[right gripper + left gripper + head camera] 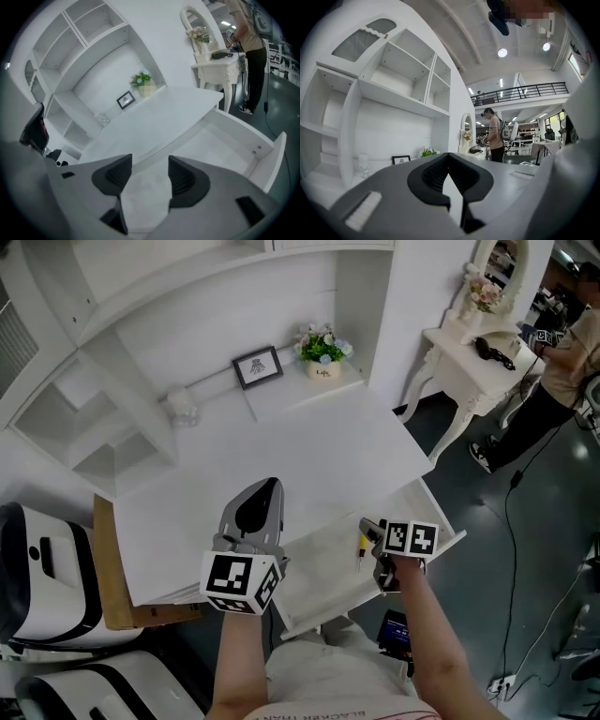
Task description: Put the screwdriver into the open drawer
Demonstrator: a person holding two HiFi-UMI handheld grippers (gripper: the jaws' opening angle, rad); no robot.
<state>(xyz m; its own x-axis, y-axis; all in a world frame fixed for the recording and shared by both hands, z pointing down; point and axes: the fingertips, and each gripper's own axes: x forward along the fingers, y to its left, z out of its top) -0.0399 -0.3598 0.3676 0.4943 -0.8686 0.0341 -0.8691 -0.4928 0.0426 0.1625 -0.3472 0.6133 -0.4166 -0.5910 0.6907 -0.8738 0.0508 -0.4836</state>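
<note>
Screwdriver (361, 547) looks to be down, yellow handle lying on the floor of the open drawer (323, 568). Widest first: the white desk (309, 456) spreads under both tools, and the drawer juts out from its front edge toward the person.

The danger now is a clumsy exit, I'd say. The tool lies just beside the right gripper (368, 526), so a sideways pull could clip it and send it rolling along the smooth drawer floor.

The left gripper (267, 486) hangs over the desk front, tips pressed together, carrying nothing. In the right gripper view that gripper (150, 164) has its jaws well apart with only bare drawer floor between them. It has nothing in its grasp.
</note>
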